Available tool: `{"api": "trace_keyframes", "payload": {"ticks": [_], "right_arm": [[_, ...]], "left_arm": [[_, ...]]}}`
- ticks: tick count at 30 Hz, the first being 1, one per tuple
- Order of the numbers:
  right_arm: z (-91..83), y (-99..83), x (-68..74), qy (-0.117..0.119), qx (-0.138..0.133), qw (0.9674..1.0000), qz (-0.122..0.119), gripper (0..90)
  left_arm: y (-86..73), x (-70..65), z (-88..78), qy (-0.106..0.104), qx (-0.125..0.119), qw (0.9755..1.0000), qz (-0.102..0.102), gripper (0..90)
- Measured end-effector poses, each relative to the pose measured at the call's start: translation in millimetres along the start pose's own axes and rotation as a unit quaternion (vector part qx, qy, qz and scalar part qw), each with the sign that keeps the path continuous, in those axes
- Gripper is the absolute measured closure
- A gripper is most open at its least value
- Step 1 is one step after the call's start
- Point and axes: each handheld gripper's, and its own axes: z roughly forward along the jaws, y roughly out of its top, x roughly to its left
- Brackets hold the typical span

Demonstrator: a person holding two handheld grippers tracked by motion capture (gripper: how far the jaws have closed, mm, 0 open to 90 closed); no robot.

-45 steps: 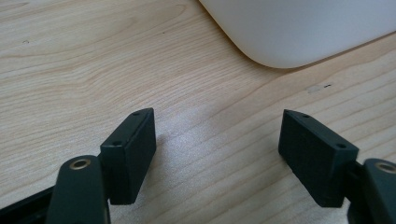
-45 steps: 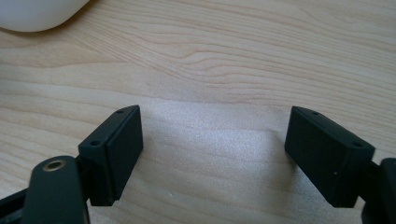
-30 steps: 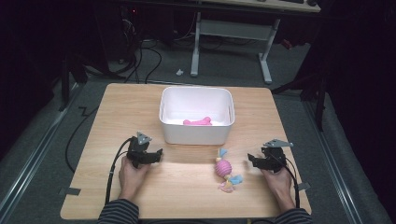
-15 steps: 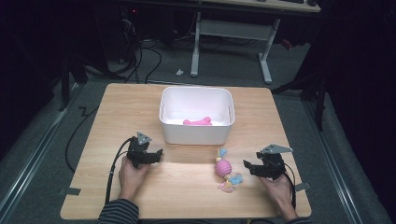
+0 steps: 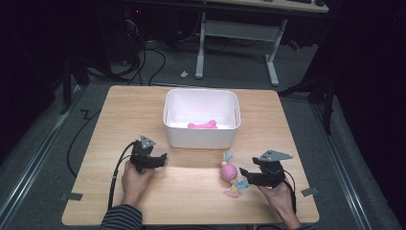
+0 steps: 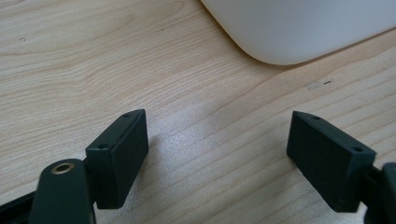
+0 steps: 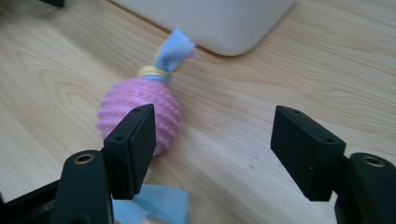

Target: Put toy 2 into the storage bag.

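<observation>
Pink ball toy lies 12-to-6, free tabletop left; right gripper released at 3, jaws just narrowing.

Left hand rests on the table, its left gripper low over the wood, jaws spread wide with nothing between them. Right hand holds the right gripper just above the table, jaws apart and just been closing, gap empty.

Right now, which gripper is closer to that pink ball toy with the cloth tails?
The right gripper sits just beside the pink ball toy, jaws open, not gripping. The left gripper rests farther off across the table.
</observation>
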Motion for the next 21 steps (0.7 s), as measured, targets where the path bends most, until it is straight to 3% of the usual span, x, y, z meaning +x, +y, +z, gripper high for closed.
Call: {"api": "trace_keyframes", "payload": {"ticks": [7, 10, 14, 21], "right_arm": [[7.0, 8.1, 14.1, 0.023, 0.004, 0.9997, -0.012, 31.4], [12.1, 14.9, 25.1, 0.035, 0.006, 0.9990, -0.028, 31.0], [21.0, 19.3, 35.0, 0.034, 0.020, 0.9979, -0.051, 28.7], [33.2, 18.8, 38.2, 0.027, 0.041, 0.9978, -0.044, 25.2]], "left_arm": [[0.0, 0.0, 0.1, 0.000, 0.000, 1.0000, 0.000, 20.8], [0.0, 0.0, 0.0, 0.000, 0.000, 1.0000, 0.000, 20.8], [0.0, -0.1, 0.1, 0.000, 0.000, 1.0000, 0.000, 20.8], [0.0, 0.0, 0.1, 0.000, 0.000, 1.0000, 0.000, 20.7]]}}
